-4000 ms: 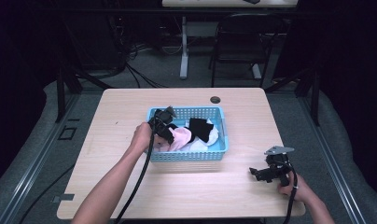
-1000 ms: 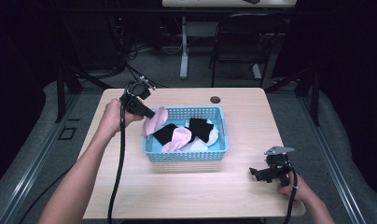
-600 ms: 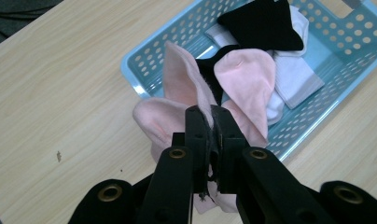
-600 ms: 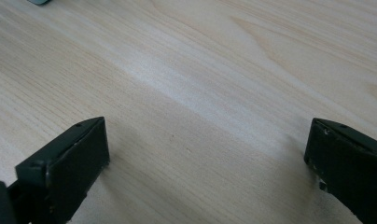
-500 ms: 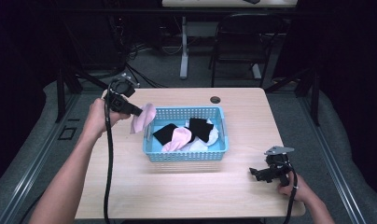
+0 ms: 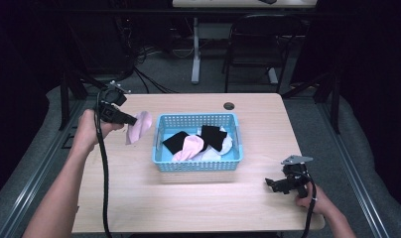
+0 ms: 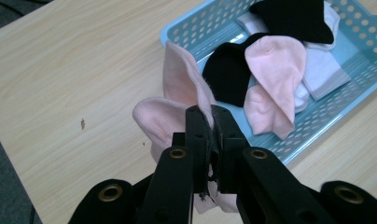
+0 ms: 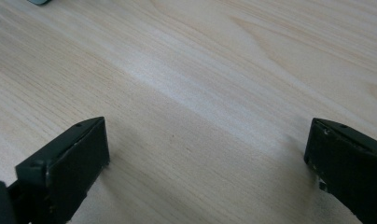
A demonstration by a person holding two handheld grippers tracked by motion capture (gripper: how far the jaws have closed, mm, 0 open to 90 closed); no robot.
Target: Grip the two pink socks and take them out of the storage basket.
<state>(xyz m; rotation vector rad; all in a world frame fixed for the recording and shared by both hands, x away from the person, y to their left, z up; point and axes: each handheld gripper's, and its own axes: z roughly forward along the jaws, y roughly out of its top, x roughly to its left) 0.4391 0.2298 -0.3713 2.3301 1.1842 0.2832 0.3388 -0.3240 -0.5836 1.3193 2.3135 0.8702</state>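
Observation:
My left gripper (image 6: 131, 121) is shut on a pink sock (image 6: 139, 127), which hangs above the table just left of the blue basket (image 6: 196, 166). Seen from the left gripper view, the pink sock (image 7: 172, 98) is pinched between the closed jaws of the left gripper (image 7: 210, 116), with the basket (image 7: 317, 126) beyond. Inside the basket lie black socks (image 6: 177, 141), another pink sock (image 6: 189, 147) and white socks (image 6: 222, 145). My right gripper (image 6: 272, 184) rests low at the table's front right, and in the right gripper view its jaws (image 8: 205, 163) stand wide open over bare wood.
A small dark round grommet (image 6: 229, 105) sits at the table's back edge. Cables trail from both grippers. Dark floor, table legs and a chair lie beyond the table.
My left gripper has carried the pink sock out of the basket and leftward, past the basket's left wall. The right gripper has stayed still.

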